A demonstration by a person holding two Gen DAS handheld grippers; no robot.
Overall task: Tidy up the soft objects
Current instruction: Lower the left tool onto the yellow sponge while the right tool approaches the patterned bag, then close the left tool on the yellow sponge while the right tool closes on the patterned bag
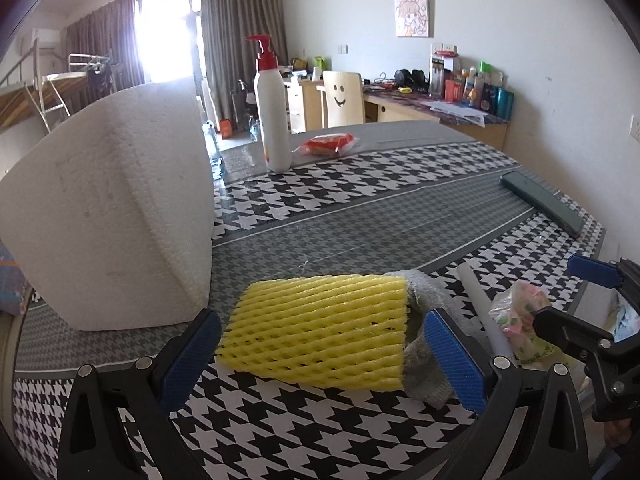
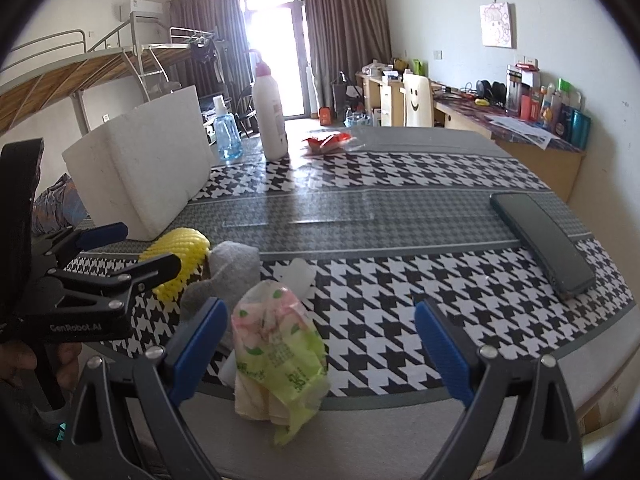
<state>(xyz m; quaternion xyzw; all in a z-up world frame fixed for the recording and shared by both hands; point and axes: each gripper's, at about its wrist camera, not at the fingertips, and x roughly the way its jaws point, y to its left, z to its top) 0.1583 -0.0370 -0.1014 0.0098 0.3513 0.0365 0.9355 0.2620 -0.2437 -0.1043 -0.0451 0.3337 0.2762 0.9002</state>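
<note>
Yellow foam net [image 1: 316,330] flat on houndstooth table [image 1: 360,184], between spread fingers of left gripper [image 1: 320,360], untouched; grey sock [image 1: 428,360] against its right edge, white foam block [image 1: 108,216] just behind.

Right wrist: right gripper [image 2: 320,350] wide apart, clasping nothing; tissue pack [image 2: 280,356] near left finger at table edge. Phone [image 2: 544,240] well apart.

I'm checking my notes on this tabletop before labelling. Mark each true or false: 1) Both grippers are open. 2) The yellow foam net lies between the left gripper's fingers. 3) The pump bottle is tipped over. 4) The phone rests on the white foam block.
1) True: left gripper and right gripper are open.
2) True: the yellow foam net lies there, ungripped.
3) False: the pump bottle stands upright.
4) False: the phone lies on the table, far from the white foam block.
</note>
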